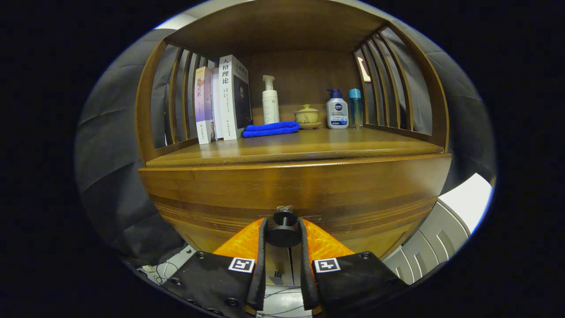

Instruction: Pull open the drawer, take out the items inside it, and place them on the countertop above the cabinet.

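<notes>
A wooden cabinet's drawer front (291, 190) stands right before me, beneath the countertop (309, 143). Its round dark knob (284, 229) sticks out at the drawer's lower middle. My gripper (284, 227) has both fingers pressed against the sides of the knob's disc, so it is shut on it. The drawer front looks flush with the cabinet; its inside is hidden.
On the countertop stand several books (223, 101) at the left, a folded blue cloth (270, 129), a white pump bottle (270, 102), a small lidded ceramic cup (307, 115), a white-and-blue bottle (337, 110) and a teal bottle (355, 107). Slatted wooden sides enclose the shelf.
</notes>
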A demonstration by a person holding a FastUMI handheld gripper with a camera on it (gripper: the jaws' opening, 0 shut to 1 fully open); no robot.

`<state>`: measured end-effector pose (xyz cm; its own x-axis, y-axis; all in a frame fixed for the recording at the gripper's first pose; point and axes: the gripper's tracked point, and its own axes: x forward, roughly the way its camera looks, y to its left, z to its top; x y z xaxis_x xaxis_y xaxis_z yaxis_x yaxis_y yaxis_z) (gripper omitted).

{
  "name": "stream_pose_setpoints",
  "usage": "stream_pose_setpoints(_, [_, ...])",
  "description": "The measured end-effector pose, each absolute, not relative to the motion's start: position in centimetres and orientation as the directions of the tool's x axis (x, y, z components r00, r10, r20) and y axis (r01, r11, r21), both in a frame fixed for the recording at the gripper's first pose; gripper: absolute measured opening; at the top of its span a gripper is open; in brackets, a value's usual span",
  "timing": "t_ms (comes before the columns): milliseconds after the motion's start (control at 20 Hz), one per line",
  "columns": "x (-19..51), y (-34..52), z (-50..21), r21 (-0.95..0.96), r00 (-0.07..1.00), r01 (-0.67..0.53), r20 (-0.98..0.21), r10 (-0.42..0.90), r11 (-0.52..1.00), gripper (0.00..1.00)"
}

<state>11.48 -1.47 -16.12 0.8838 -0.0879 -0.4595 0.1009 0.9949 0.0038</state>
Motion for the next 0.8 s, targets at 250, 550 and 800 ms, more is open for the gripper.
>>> stream_pose_setpoints(250, [8.3, -1.2, -15.6, 0.021, 0.881, 0.095, -0.468, -0.074, 0.995, 0.35])
stream_pose_setpoints(550, [5.0, -0.6, -15.2, 0.01, 0.876, 0.087, -0.477, -0.072, 0.996, 0.35])
stream_pose_setpoints(800, [1.9, -0.2, -15.3, -0.005, 0.863, 0.057, -0.502, -0.052, 0.998, 0.35])
